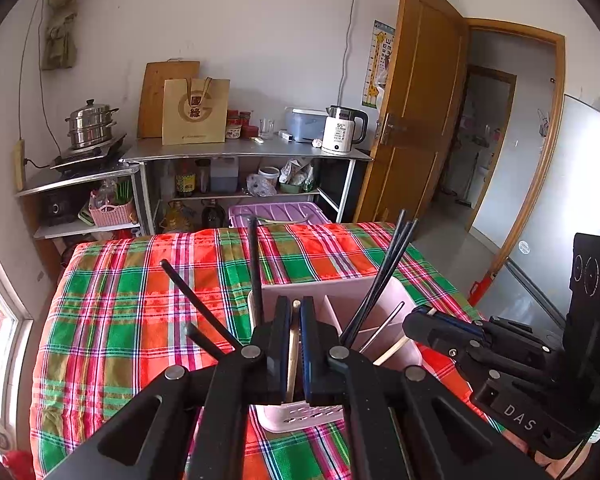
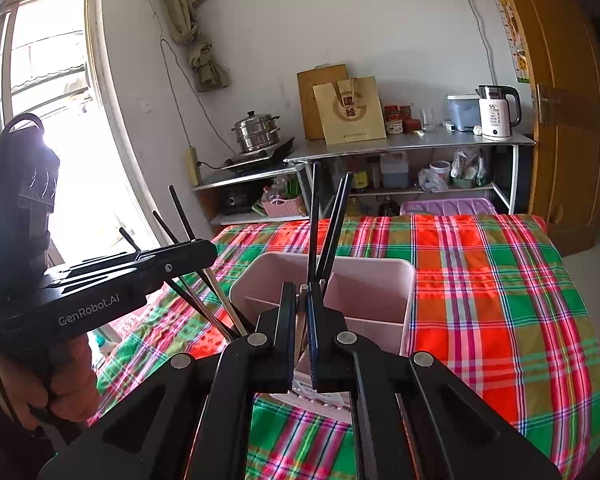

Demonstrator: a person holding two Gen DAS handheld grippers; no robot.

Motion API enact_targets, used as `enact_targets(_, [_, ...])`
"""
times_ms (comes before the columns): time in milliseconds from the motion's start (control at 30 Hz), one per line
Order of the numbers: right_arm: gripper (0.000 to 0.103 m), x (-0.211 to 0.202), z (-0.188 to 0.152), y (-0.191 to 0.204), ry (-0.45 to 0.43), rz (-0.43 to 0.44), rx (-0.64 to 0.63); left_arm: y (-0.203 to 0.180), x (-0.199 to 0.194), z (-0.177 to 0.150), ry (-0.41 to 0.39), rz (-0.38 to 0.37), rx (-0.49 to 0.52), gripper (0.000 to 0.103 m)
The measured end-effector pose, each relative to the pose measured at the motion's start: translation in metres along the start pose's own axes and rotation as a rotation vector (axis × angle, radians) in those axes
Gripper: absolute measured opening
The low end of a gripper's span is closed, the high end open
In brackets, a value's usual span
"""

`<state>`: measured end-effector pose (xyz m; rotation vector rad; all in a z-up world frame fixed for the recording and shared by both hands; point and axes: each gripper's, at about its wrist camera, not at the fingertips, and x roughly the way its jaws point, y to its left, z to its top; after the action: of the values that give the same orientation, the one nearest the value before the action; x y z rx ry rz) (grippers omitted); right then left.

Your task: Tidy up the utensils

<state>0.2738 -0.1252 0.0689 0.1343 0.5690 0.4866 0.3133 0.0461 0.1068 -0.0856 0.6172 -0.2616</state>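
A pink divided utensil holder (image 1: pixel 342 300) stands on the plaid tablecloth (image 1: pixel 140 300); it also shows in the right wrist view (image 2: pixel 364 284). Black chopsticks (image 1: pixel 384 276) lean in its compartments, with more in the right wrist view (image 2: pixel 328 224). My left gripper (image 1: pixel 295 308) is shut on a light wooden chopstick (image 1: pixel 293 352) over the holder. My right gripper (image 2: pixel 301 296) is shut on a light wooden chopstick (image 2: pixel 301 320) over the holder's near compartment. The right gripper shows at the right of the left wrist view (image 1: pixel 420 316). The left gripper shows at the left of the right wrist view (image 2: pixel 204 252).
A metal shelf (image 1: pixel 244 150) stands against the back wall with a kettle (image 1: pixel 342 130), paper bag (image 1: pixel 196 110) and steamer pot (image 1: pixel 90 124). A purple lid (image 1: pixel 278 213) sits behind the table. A wooden door (image 1: pixel 412 120) stands open at right. A window (image 2: pixel 48 120) is at left.
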Motion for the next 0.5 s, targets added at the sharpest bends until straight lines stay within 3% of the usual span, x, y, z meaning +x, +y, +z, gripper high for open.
enact_targets(133, [0.014,-0.013,0.002,0.0,-0.025,0.002,0.003,0.0,-0.009,0.001,0.002,-0.007,-0.01,0.008])
enact_targets(500, [0.016,-0.076,-0.008,0.014,-0.098,-0.036,-0.048,-0.01,-0.075,-0.014,-0.075,-0.003,-0.022,0.017])
